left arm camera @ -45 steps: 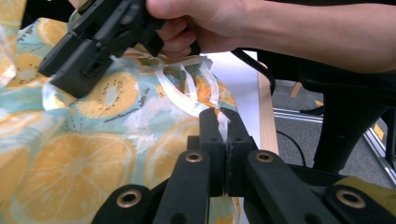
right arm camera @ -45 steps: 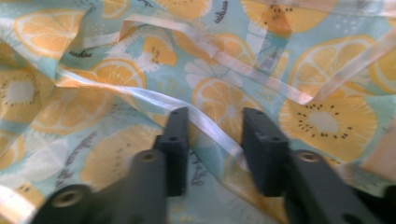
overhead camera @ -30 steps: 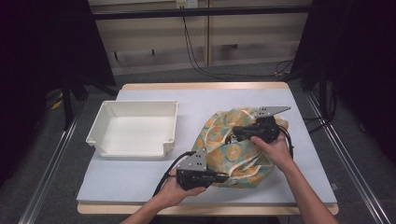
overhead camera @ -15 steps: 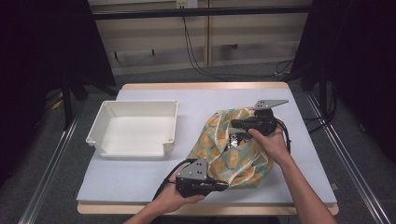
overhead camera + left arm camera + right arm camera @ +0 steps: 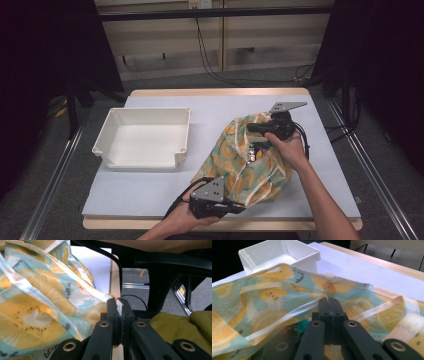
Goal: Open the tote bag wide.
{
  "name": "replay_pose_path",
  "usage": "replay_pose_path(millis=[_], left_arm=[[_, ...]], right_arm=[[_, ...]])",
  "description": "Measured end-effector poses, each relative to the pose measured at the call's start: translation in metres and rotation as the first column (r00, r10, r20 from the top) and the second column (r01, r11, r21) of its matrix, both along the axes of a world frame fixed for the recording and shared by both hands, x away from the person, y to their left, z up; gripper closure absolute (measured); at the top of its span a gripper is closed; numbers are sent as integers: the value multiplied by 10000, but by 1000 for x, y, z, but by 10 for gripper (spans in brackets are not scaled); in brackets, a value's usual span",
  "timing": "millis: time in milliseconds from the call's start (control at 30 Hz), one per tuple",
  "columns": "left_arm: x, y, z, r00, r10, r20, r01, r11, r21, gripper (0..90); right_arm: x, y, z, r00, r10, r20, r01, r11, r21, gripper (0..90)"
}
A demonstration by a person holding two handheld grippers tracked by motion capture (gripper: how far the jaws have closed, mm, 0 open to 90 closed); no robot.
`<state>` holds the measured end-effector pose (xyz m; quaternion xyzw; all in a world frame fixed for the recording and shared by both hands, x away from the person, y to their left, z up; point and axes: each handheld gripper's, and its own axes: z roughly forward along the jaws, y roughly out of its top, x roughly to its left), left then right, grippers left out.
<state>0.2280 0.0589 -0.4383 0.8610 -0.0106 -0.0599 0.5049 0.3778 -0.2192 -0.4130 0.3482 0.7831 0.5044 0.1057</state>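
Glossy printed plastic bag (image 5: pixel 245 160), matt white plastic bin (image 5: pixel 145 137)

Grey floor (image 5: pixel 60 200) around the table (image 5: pixel 220 93) — dark curtains (image 5: pixel 45 60) either side, pale wall panels (image 5: pixel 165 45) behind.

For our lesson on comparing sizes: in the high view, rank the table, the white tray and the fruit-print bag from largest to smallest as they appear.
1. Table
2. Bag and tray: they look about alike, so I leave them unranked.
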Motion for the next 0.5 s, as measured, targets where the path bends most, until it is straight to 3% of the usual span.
replay_pose_path(millis=[500], left_arm=[[-4,-2,-3,9999,-169,1,169,9998,138,898]], right_arm=[[11,2,2,9997,-213,95,214,9998,-31,900]])
